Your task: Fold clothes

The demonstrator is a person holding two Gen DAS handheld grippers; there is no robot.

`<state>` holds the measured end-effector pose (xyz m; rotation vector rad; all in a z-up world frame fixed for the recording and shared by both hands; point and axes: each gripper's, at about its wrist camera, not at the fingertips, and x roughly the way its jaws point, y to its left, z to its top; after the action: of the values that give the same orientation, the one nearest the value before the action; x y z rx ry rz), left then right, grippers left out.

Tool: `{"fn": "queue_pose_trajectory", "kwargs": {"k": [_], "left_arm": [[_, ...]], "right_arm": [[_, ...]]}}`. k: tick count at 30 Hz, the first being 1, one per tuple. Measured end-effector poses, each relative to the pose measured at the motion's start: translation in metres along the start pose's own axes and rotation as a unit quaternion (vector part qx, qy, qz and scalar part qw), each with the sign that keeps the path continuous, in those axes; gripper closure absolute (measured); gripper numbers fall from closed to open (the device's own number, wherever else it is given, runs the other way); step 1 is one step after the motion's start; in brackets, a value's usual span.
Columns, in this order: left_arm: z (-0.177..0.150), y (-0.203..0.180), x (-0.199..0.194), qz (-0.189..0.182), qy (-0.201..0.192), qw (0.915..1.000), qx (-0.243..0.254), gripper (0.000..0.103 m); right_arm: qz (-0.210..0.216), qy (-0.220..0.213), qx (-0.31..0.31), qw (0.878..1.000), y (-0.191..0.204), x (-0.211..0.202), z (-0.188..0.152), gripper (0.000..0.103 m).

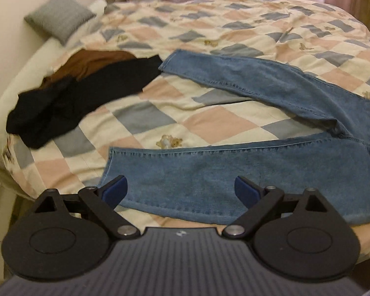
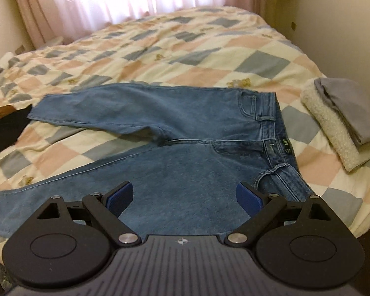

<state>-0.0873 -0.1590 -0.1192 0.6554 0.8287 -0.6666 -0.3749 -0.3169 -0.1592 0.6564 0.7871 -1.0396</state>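
- Left wrist view: a bed covered by a checked quilt (image 1: 160,113) in cream, pink and grey-blue, with pink curtains behind it. Blue jeans (image 1: 271,93) lie spread flat on the quilt, legs apart in a V.
- To the left of the jeans lies a heap of dark clothing (image 1: 69,103) over a brown garment (image 1: 91,61); beyond that heap, a grey cushion (image 1: 58,16) leans at the wall.
- The left gripper (image 1: 181,188) hangs over the hem end of the nearer jeans leg, jaws spread wide, nothing between them.
- Right wrist view: the same bed and curtains. The jeans (image 2: 185,123) fill the middle, waistband towards the right. To the right of the jeans sits a folded stack, a fleecy cream item (image 2: 330,133) with a grey piece (image 2: 350,108) on top.
- The right gripper (image 2: 185,196) hovers above the jeans near the waistband, jaws wide, holding nothing.
- The step appears to be the reach for the jeans. Next, each gripper likely needs to pinch the near edge, hem and waist, then carry that leg over onto the far one.
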Motion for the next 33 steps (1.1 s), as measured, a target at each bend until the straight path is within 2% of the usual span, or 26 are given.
{"fn": "queue_pose_trajectory", "kwargs": {"k": [6,13,22,33], "left_arm": [[-0.006,-0.006,-0.018,-0.021,-0.007,0.9997,-0.007,0.009],[-0.012,-0.014,-0.028,-0.025,-0.014,0.9996,0.000,0.008],[-0.026,-0.016,-0.036,-0.023,-0.011,0.9997,0.004,0.008],[-0.036,-0.008,-0.035,-0.009,0.000,1.0000,-0.003,0.007]], "right_arm": [[0.005,-0.004,0.013,1.000,-0.012,-0.019,-0.003,0.009],[0.003,-0.008,0.010,1.000,-0.019,-0.030,-0.006,0.008],[0.014,-0.007,0.003,1.000,-0.028,-0.046,-0.017,0.008],[0.020,0.012,-0.005,1.000,-0.029,-0.040,-0.026,0.008]]}}
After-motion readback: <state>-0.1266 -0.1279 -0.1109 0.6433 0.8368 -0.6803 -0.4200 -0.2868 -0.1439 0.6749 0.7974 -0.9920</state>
